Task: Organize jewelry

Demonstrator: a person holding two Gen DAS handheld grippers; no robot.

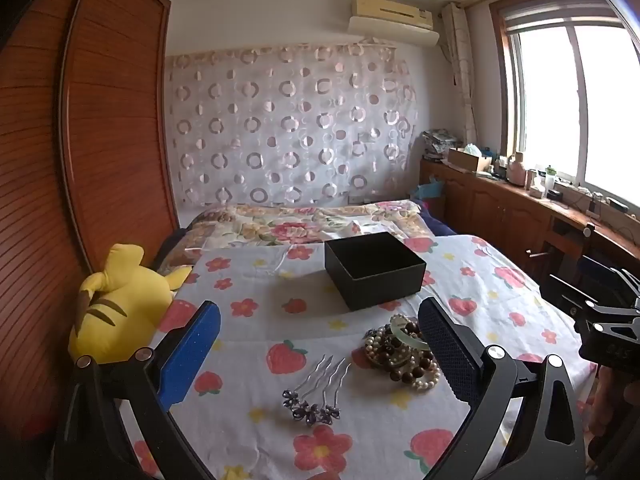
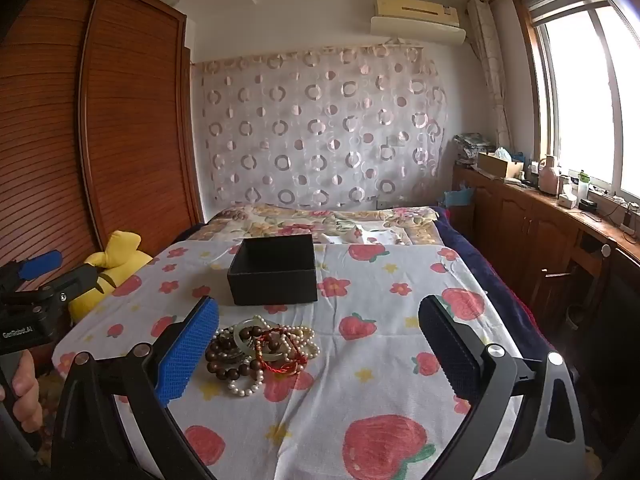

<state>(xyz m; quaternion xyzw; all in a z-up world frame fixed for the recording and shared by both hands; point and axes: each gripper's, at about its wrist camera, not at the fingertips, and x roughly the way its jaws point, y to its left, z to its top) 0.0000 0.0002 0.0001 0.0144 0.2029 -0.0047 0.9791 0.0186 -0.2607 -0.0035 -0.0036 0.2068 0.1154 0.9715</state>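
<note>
Left gripper point(image 1: 320, 354): jaws spread wide, holding nothing, tilted slightly down over the sheet point(image 1: 248, 272). Hair comb point(image 1: 316, 390) lies flat between the jaws, just ahead and below. Bracelets point(image 1: 402, 354) heaped just inside its right finger. Box point(image 1: 374, 270) farther ahead, lid off, apparently empty.

Right gripper point(image 2: 320, 350): also fully spread, empty. Bracelets point(image 2: 260, 354) just beside its left finger, box point(image 2: 274, 270) beyond.

Judgement: first pick not yet begun. Comb is thin metal, long prongs, flowered head. Grip it across the head, not the prongs, which would likely slip or flex. Bracelets are round wooden and pearl beads, a pale green bangle and red cord, tangled, so pinch one strand and lift slowly. Cloth is soft and creased and may snag. Box is rigid, matt black.
</note>
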